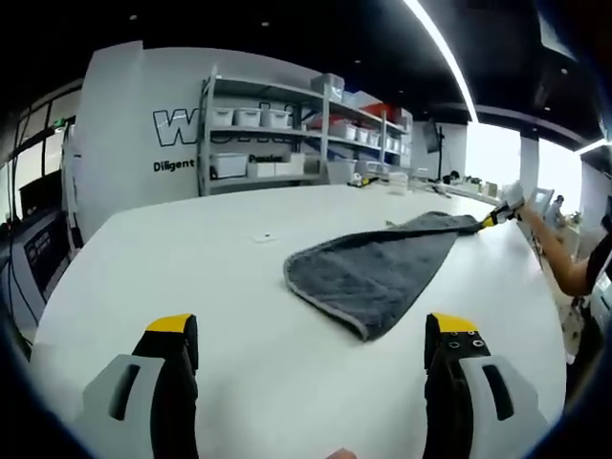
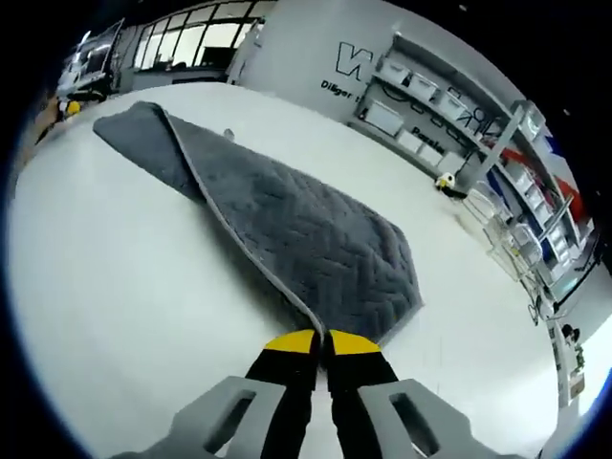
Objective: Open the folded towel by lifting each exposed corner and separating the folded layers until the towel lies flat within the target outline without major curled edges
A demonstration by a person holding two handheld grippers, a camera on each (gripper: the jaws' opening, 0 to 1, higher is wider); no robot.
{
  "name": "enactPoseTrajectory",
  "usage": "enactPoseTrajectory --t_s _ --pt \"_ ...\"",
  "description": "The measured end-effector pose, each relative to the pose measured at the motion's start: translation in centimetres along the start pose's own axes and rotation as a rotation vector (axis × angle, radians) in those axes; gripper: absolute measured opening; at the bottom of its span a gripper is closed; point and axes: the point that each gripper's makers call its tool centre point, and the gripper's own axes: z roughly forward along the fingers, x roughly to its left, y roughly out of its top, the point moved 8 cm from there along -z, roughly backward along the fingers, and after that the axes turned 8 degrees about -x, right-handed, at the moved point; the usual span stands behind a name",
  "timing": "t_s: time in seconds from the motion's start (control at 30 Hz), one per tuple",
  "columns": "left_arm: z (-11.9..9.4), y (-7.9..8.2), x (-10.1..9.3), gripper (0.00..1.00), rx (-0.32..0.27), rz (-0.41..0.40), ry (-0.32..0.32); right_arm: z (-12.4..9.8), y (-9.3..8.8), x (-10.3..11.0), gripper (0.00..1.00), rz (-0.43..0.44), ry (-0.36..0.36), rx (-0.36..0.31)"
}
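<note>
On my left gripper (image 1: 313, 337) the yellow-tipped jaws stand spread wide apart over the bare white table (image 1: 172, 258), holding nothing. Ahead of them, toward the middle and right of the left gripper view, I see the grey towel (image 1: 368, 270) lying on the tabletop, its near end rounded and flat, its far end drawn up into a narrow point where my right gripper (image 1: 496, 216) pinches it, with a person's arm (image 1: 553, 251) reaching in behind. Beyond the table stand metal shelves (image 1: 287, 129) with white bins against a lettered wall. In the right gripper view, the towel (image 2: 287, 229) stretches from the upper left down to the jaws, its quilted herringbone top layer turned over along a pale bound edge. My right gripper (image 2: 321, 342) has its jaws pressed together on that edge at the near corner, which is raised off the table (image 2: 115, 287).
</note>
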Motion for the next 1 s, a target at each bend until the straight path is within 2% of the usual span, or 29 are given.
enactPoseTrajectory --t_s 0.17,0.23,0.27,0.4,0.47,0.5,0.57,0.6,0.73,0.83,1.0 --pt "0.0 -0.2 0.1 0.97 0.006 0.001 0.004 0.6 -0.7 0.3 0.01 0.094 0.017 -0.001" --pt "0.1 -0.1 0.0 0.98 0.000 0.006 -0.003 0.5 -0.8 0.2 0.05 0.127 0.010 -0.007" --pt "0.1 -0.1 0.0 0.98 -0.005 0.005 -0.005 0.4 -0.9 0.0 0.09 0.134 0.001 -0.012" --pt "0.0 0.0 0.0 0.98 -0.005 0.003 -0.004 -0.2 -1.3 -0.1 0.34 0.200 -0.010 -0.028" --pt "0.0 -0.2 0.1 0.98 0.003 0.004 0.002 -0.7 -1.3 0.1 0.35 0.255 -0.018 -0.056" --pt "0.0 -0.2 0.1 0.98 0.006 0.004 0.004 -1.0 -1.2 0.0 0.39 0.279 -0.029 -0.084" --pt "0.0 -0.3 0.1 0.98 0.007 0.002 0.005 -1.4 -0.9 -0.1 0.54 0.320 -0.040 -0.127" --pt "0.1 -0.3 0.1 0.98 0.008 0.000 0.005 -1.7 -0.7 0.0 0.67 0.331 -0.039 -0.145" --pt "0.1 -0.4 0.1 0.98 0.011 -0.001 0.006 -2.3 0.4 0.5 0.97 0.370 -0.052 -0.205" --pt "0.1 -0.4 0.2 0.98 0.006 -0.012 0.015 -2.4 1.6 1.4 0.99 0.429 -0.032 -0.260" --pt "0.1 -0.5 0.7 0.98 -0.006 -0.031 0.031 -2.1 3.8 3.7 1.00 0.447 0.035 -0.315"
